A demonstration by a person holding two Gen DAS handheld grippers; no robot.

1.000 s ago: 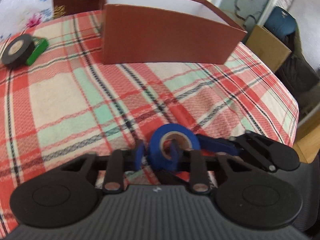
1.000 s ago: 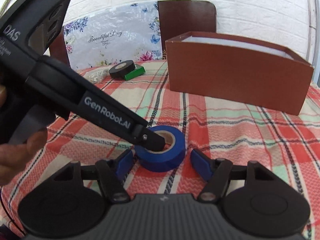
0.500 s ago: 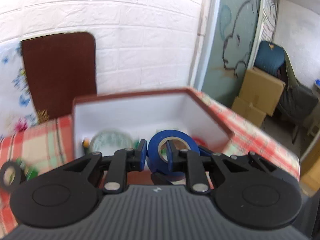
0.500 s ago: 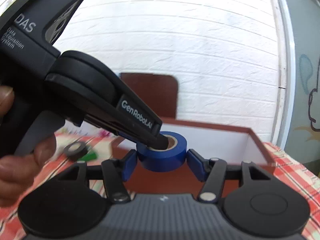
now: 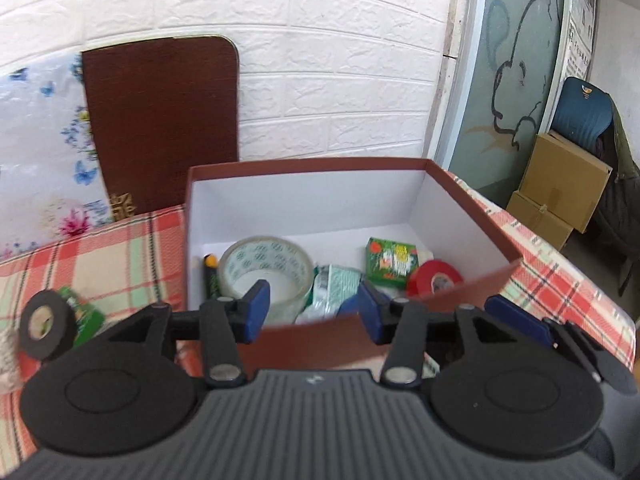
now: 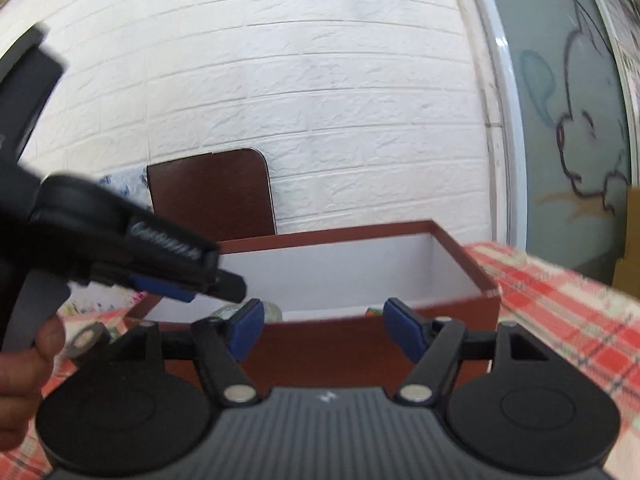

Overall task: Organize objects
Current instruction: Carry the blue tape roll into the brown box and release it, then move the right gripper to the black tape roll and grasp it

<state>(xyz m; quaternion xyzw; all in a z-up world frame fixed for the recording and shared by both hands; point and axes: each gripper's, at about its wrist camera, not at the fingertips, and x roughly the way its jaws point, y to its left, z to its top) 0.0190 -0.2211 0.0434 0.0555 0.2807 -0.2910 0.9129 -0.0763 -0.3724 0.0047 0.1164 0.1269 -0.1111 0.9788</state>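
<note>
White brick wall stands behind the brown box (image 5: 472, 216), and just before my left gripper (image 5: 310, 312) and right gripper (image 6: 324, 330) its rim shows, both having just been opening and now empty, so I judge the blue tape, unseen now, dropped inside.

White brick wall (image 5: 320, 60), brown chair back (image 5: 160, 120), 2 stacked cardboard boxes (image 5: 560, 192).

**Camera views: two wrist cameras, both on the box**

Your left wrist view looks down from close above the near wall into the brown box (image 5: 472, 216). Your right wrist view sits lower, facing more level at the box (image 6: 360, 344). Shared: box, white brick wall (image 5: 320, 60), checked tablecloth (image 6: 560, 300).
</note>
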